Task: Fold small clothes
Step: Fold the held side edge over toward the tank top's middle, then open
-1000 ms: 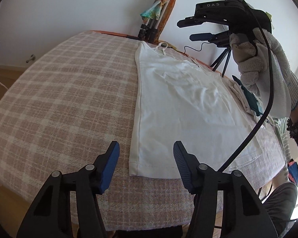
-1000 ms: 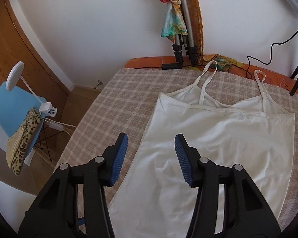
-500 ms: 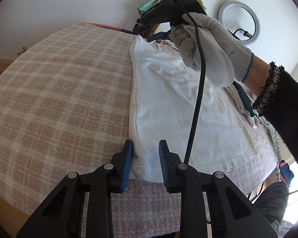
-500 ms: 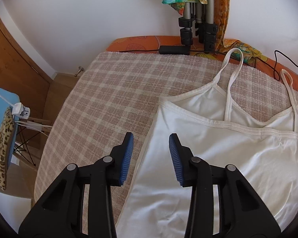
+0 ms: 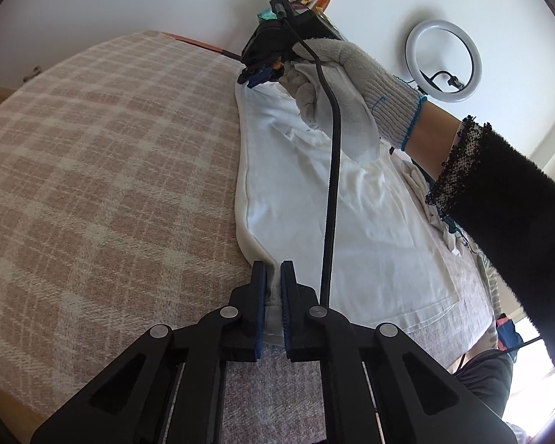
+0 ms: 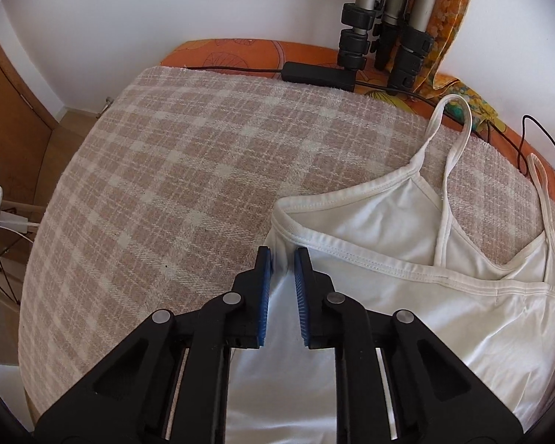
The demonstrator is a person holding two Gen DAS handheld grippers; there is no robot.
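Note:
A white camisole top (image 5: 366,222) lies flat on the pink plaid cloth (image 5: 111,185). My left gripper (image 5: 273,270) is shut on its left side seam near the bottom hem, the fabric pinched between the blue pads. My right gripper (image 6: 282,255) is nearly closed on the same side seam just below the top corner, where the thin straps (image 6: 447,155) begin. In the left wrist view the right gripper (image 5: 257,76) shows at the far end of the top, held by a gloved hand (image 5: 344,85).
A tripod's legs (image 6: 384,18) and a black cable box (image 6: 318,72) stand at the far edge on an orange cloth (image 6: 240,48). A ring light (image 5: 442,61) stands by the wall. More crumpled clothes (image 5: 433,203) lie to the right of the top.
Both grippers have moved down and forward onto the top's left edge and closed on it. They stood wide open a second ago.

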